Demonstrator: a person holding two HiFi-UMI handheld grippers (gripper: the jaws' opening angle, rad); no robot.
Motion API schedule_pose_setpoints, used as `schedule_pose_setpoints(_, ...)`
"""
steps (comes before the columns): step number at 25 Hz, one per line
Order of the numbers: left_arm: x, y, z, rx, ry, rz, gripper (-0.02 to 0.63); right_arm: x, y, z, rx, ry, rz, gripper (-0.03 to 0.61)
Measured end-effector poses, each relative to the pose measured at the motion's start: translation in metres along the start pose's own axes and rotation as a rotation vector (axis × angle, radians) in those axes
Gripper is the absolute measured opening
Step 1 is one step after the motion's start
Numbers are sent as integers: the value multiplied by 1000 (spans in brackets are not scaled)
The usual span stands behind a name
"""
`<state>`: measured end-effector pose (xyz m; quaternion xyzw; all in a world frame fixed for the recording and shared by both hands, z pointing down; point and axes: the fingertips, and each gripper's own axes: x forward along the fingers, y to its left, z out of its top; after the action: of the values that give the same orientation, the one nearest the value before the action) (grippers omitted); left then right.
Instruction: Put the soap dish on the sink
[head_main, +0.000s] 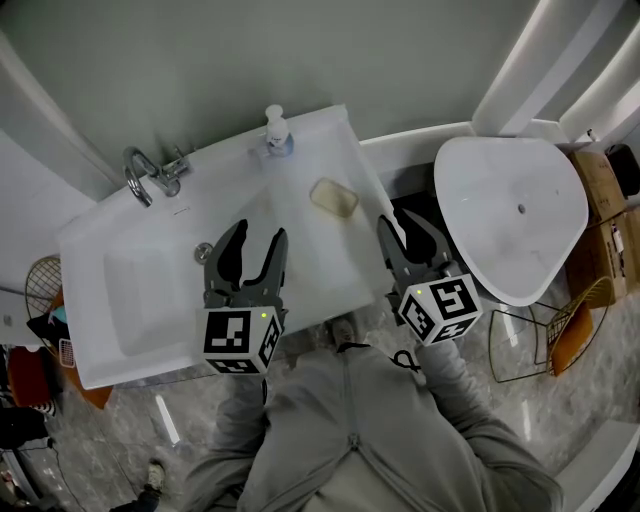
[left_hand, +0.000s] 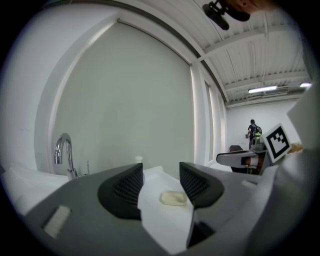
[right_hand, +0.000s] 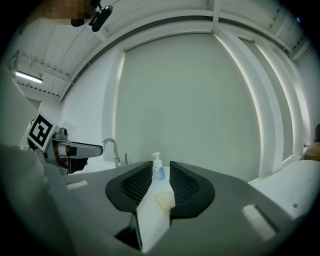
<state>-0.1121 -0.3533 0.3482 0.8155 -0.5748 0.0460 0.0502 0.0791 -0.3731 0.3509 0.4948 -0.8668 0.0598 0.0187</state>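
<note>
Fingers of our left gripper (head_main: 258, 233) stand wide apart, empty; those of our right gripper (head_main: 400, 222) keep a narrower gap, also empty. We see the soap dish (head_main: 334, 197) on the sink (head_main: 320, 262) just ahead, between both pairs. Beyond it stands a pump bottle (head_main: 277, 130); the faucet (head_main: 150, 172) lies left of our left fingers.

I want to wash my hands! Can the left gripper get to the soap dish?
Probably yes. The soap dish lies in the open on the sink, straight ahead of the left gripper, whose jaws are apart and empty. Nothing stands between them.
</note>
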Motion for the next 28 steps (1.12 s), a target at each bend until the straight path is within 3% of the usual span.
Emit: schedule_pose_setpoints(28, -3, 4, 3, 11, -12, 12, 255, -6, 3, 2, -30, 2, -14, 86)
